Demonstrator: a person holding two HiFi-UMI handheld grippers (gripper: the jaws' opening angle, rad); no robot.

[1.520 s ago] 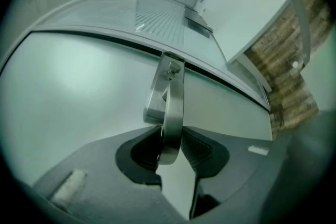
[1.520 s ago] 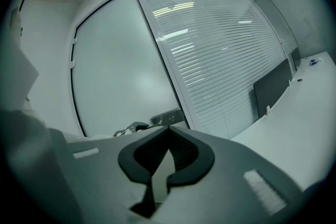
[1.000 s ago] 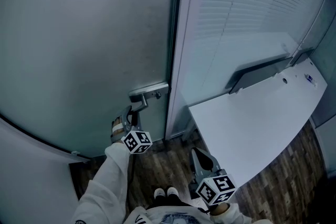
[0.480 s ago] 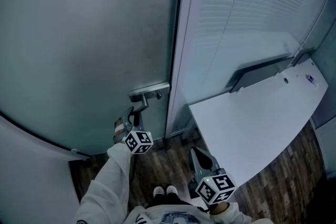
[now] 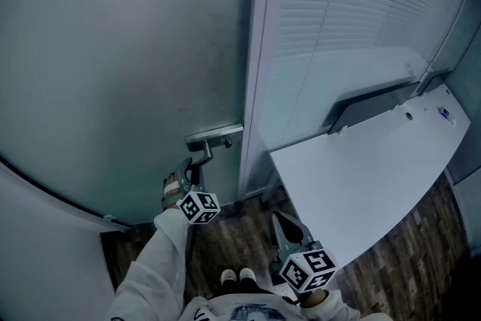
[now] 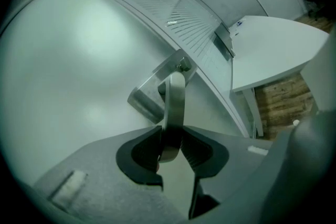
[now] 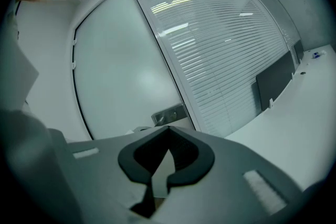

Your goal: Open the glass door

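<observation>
The left gripper's [image 6: 170, 145] fingers [image 6: 143, 153] are closing on the free end of the door handle [image 6: 175, 105], low in the middle of the left gripper view. Both dark pads look to lie against the lever's flanks, with only its rounded tip between them. The handle is a plain metal lever running up to a steel lock plate [image 5: 215, 134] at the door's right edge. The door [image 5: 113, 49] itself is a large frosted glass pane filling the left half of the head view, shut against a pale frame. The right gripper [image 7: 166, 164] hangs back at the bottom centre of the head view, its fingers a narrow way apart and holding nothing. Further right are slatted blinds [image 5: 353, 4] behind glass, a white table [image 5: 376, 184], and dark wood floor [image 5: 225, 240] below. By my reading the lever is stiff, smooth and likely slippery, so a hold near its tip gives the best leverage, though the pads could slide off the rounded end. The pane probably swings heavily and is brittle at its edges, so it is better moved by the handle than pushed on the glass. No brand or lettering can be read. The marker cubes bear only black-and-white squares, and a small blue mark [image 5: 443, 113] on the table's far corner is too small to make out.
</observation>
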